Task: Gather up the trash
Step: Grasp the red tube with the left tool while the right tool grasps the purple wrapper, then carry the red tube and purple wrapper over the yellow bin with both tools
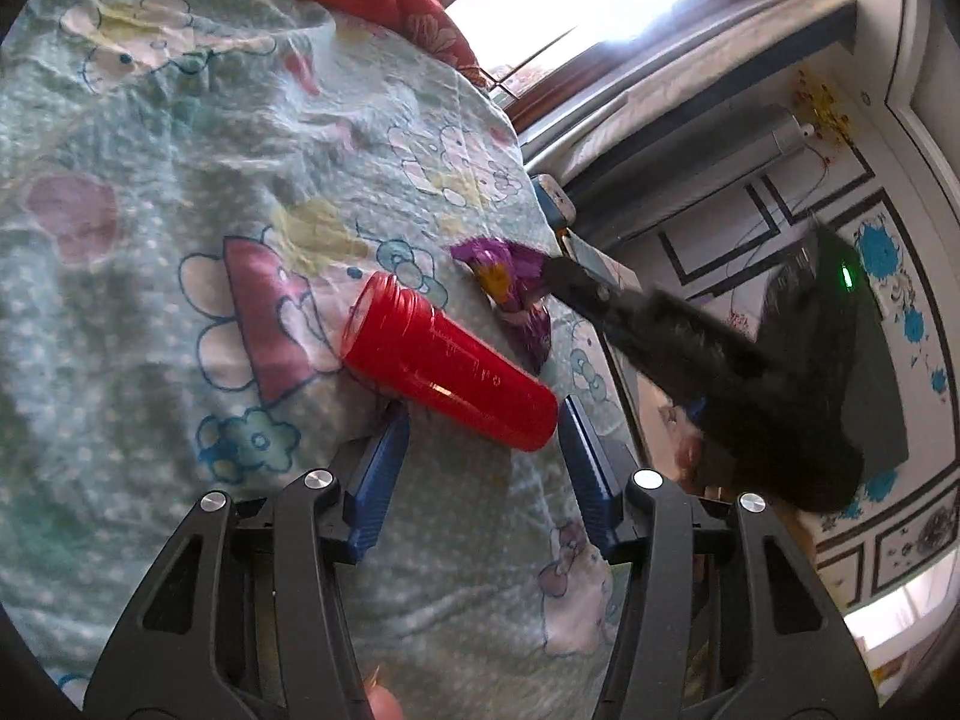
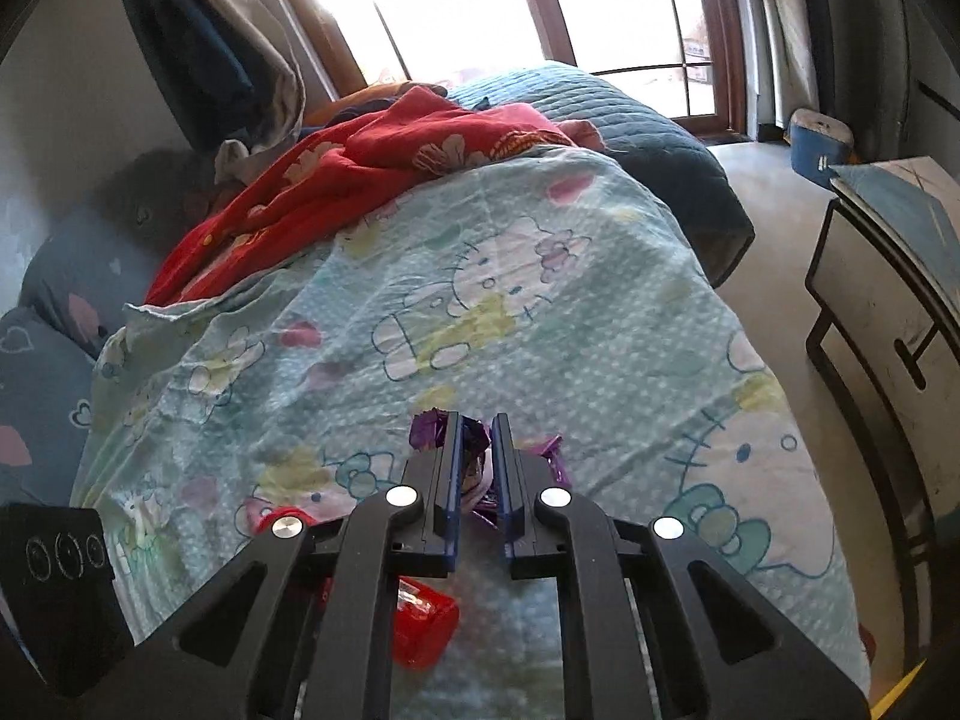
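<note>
Purple wrapper (image 2: 478, 468) in right gripper (image 2: 478, 420)

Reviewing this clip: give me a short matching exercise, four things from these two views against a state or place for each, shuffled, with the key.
Things:
1. red bottle
2. purple wrapper
3. left gripper
4. red blanket

States or places:
A. bunched up at the far end of the bed
B. open, fingers either side of a piece of trash
C. lying on its side on the patterned sheet
D. pinched between the right gripper's fingers

Pairs: 1-C, 2-D, 3-B, 4-A
</note>
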{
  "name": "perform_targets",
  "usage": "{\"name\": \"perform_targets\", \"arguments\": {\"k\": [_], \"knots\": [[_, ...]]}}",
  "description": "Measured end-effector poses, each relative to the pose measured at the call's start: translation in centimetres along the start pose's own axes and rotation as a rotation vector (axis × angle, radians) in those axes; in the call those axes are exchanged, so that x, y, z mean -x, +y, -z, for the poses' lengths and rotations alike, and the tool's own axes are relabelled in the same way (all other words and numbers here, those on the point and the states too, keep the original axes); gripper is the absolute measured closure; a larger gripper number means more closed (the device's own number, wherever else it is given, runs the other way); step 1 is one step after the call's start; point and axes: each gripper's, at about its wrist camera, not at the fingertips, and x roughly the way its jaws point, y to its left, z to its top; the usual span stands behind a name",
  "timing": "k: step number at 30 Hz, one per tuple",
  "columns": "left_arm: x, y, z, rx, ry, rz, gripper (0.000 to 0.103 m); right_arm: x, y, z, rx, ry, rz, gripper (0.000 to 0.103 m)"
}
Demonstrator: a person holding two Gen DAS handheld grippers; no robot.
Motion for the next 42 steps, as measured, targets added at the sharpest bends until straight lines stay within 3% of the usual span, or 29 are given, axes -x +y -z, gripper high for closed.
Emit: {"name": "perform_targets", "arguments": {"k": [11,16,20,29,42], "knots": [[-2.2,0.1,-2.3,0.143,-0.025,-0.039,0.06,6.9,-3.8,4.6,-0.141,-0.105,0.005,0.094],[-3.1,0.1,-3.2,0.174,-0.039,-0.079,0.072,10.9,-5.0,7.1,-0.193,-0.159,-0.006,0.094],[-3.5,-0.8,-3.1,0.107,-0.041,-0.102,0.073,13.6,-5.3,8.8,-0.203,-0.193,0.007,0.094],[-2.7,-3.8,-0.7,-0.042,-0.038,-0.079,0.076,18.4,-6.4,12.0,-0.207,-0.272,0.095,0.094],[-0.6,-12.0,4.6,-0.356,-0.048,-0.001,0.077,22.4,-9.4,15.5,-0.291,-0.321,0.159,0.094]]}}
